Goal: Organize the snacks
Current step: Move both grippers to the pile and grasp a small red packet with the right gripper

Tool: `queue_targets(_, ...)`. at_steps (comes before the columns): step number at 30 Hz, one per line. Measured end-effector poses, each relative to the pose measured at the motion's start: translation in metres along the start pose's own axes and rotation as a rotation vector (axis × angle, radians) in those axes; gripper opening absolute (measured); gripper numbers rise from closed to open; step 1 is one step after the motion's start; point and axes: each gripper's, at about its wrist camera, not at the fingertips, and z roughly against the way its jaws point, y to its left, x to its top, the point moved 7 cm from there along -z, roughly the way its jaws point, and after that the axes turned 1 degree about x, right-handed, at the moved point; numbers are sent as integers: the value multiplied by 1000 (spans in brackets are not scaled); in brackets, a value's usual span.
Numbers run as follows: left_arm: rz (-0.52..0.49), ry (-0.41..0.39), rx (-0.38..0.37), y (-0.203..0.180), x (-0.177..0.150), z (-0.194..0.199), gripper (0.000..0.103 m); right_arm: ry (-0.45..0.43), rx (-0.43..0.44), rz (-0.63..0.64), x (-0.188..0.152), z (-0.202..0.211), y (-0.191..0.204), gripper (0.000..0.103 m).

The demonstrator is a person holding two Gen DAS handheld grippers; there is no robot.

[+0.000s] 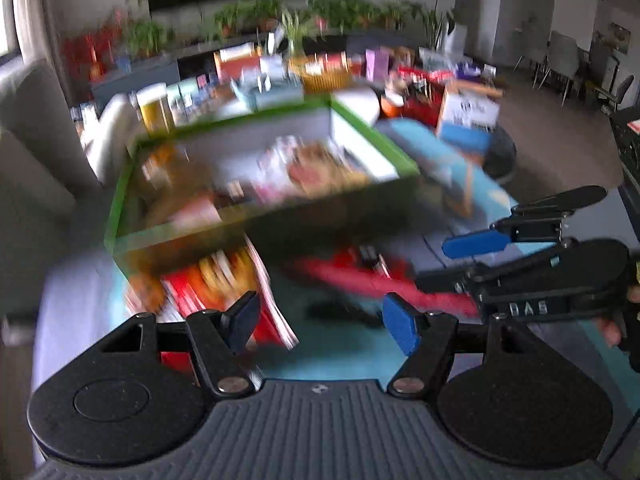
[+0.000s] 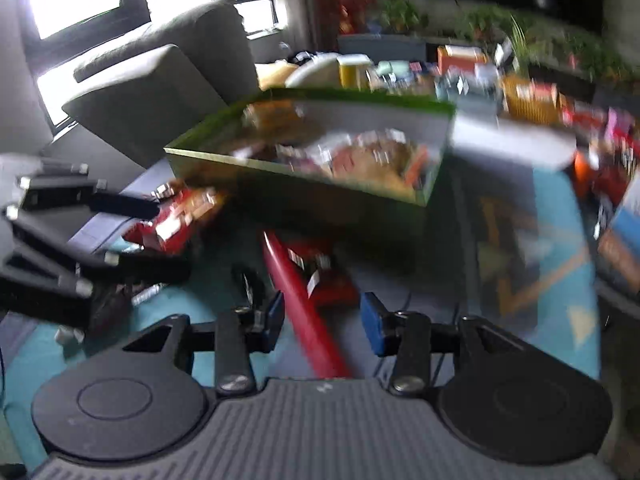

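**Me:** Just ahead of my right claw [image 2: 322, 322], between its blue pads, lies the long red packet [image 2: 304, 312]. My jaws stand apart and nothing is pinched; the packet runs through the gap without either pad pressing on it, as far as the blur lets me judge.

**Partner:** And your left?

**Me:** My left claw [image 1: 320, 322] is open too, empty, hovering over bare teal mat [image 1: 340, 344]. To its left, near the pad, sits a red and orange snack bag [image 1: 216, 280], partly under the front edge of the green box [image 1: 132, 184].

**Partner:** Which way does the red packet point?

**Me:** Its long axis runs from close under my right claw away and leftward, toward the front wall of the green box. The far end reaches nearly to that wall; the near end disappears beneath my claw body. It looks flat on the mat, not tilted.

**Partner:** So how do you take it well?

**Me:** I would close across its narrow width, near the middle of its length, so it does not droop at one end. Then lift clear of the box wall before swinging over, and lay it down lengthwise among the snacks already inside. A second red pack [image 2: 332, 280] lies just to the right of it, so I should keep my right pad from catching that.
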Motion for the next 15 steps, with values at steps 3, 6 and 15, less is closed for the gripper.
queue_targets(3,114,78,-36,0,-12,-16,65,-4,-27,-41,-8,1,-11,43)
queue_targets(6,175,94,-20,-2,-9,-30,65,-34,-38,-94,0,-1,-22,43)
queue_targets(15,343,193,105,11,-1,-61,58,-25,0,-49,22,-35,-14,43)
